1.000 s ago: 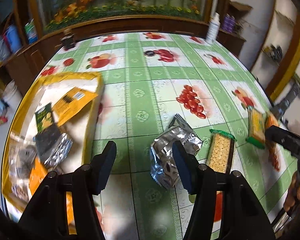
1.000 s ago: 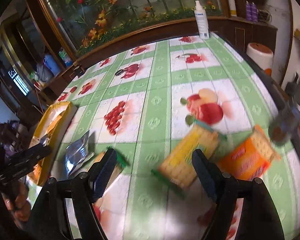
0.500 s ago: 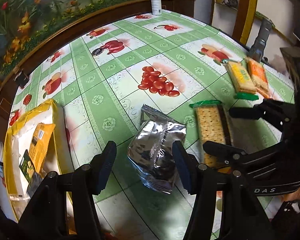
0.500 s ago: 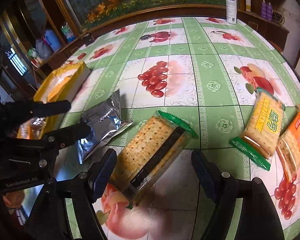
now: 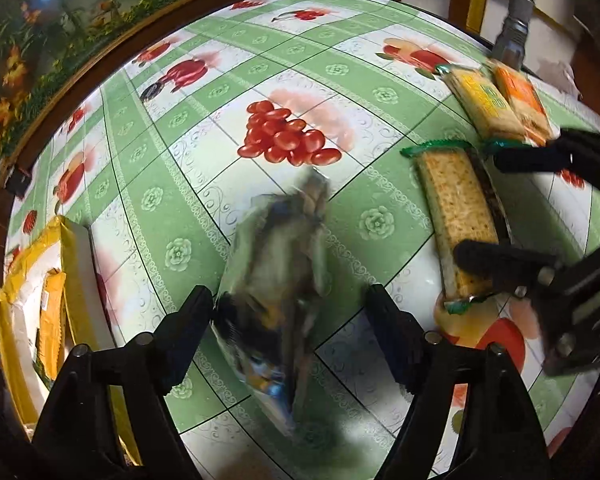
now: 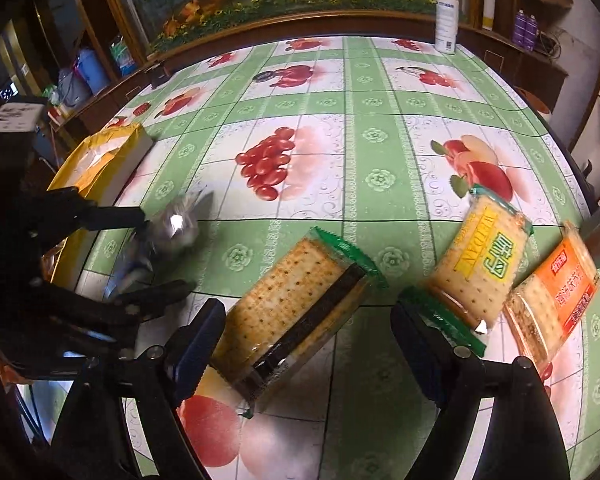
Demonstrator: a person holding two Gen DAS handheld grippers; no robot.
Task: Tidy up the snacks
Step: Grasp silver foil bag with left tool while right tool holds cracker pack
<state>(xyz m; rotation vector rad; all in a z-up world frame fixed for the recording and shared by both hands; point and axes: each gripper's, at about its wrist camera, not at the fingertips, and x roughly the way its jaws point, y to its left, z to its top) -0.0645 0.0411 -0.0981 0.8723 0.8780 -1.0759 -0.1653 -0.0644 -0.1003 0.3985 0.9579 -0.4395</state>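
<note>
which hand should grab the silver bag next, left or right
Left. The left gripper already straddles the silver bag, jaws just opened wide, and the yellow box is on its side. The right gripper straddles the cracker pack.

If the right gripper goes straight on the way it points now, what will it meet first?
Most likely the cracker pack with green ends: it lies between the open fingers of the right gripper, whose jaws have just been opening. Depth is hard to judge; beneath it is only the tablecloth.

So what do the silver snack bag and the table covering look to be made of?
Silver snack bag: probably metallised foil film, shiny and crinkled, throwing a bright glint. Table covering: likely wipeable vinyl or oilcloth, with a smooth printed fruit pattern and soft sheen, though the sheen alone cannot confirm it.
</note>
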